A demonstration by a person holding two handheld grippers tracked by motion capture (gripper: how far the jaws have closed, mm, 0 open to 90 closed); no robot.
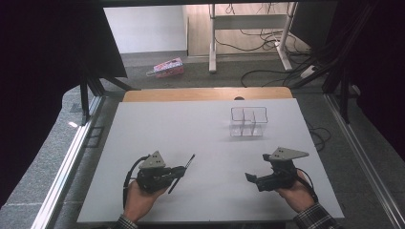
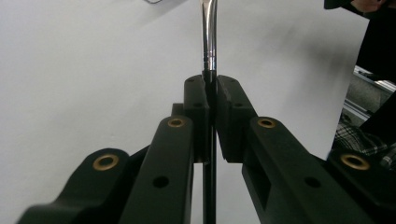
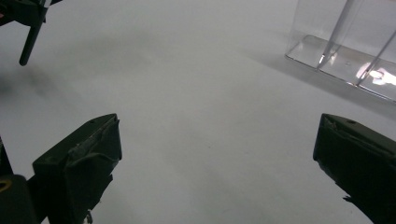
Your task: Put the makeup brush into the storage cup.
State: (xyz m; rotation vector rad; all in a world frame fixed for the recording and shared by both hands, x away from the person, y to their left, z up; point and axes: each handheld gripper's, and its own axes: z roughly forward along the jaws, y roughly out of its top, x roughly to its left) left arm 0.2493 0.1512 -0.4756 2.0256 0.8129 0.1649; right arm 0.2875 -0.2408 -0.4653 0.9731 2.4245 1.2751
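My left gripper (image 1: 180, 171) rests low over the white table (image 1: 191, 129) at the near left, shut on a slim black-handled tool (image 1: 187, 166) with a shiny metal neck. In the left gripper view the pads (image 2: 200, 95) clamp the black handle and the metal neck (image 2: 208, 37) sticks out ahead of the left gripper (image 2: 211, 81). My right gripper (image 1: 256, 167) sits at the near right, jaws wide apart with nothing between them. The right gripper view shows bare table between the jaws of the right gripper (image 3: 217, 126), and the tool's handle end (image 3: 28, 44) at top left.
A clear plastic organiser (image 1: 248, 122) with several compartments stands at the far right of the table; its corner (image 3: 345, 51) appears ahead of my right gripper. Beyond the table's wooden far edge (image 1: 205, 94) lie a pink packet (image 1: 167, 67), desk legs and cables on the floor.
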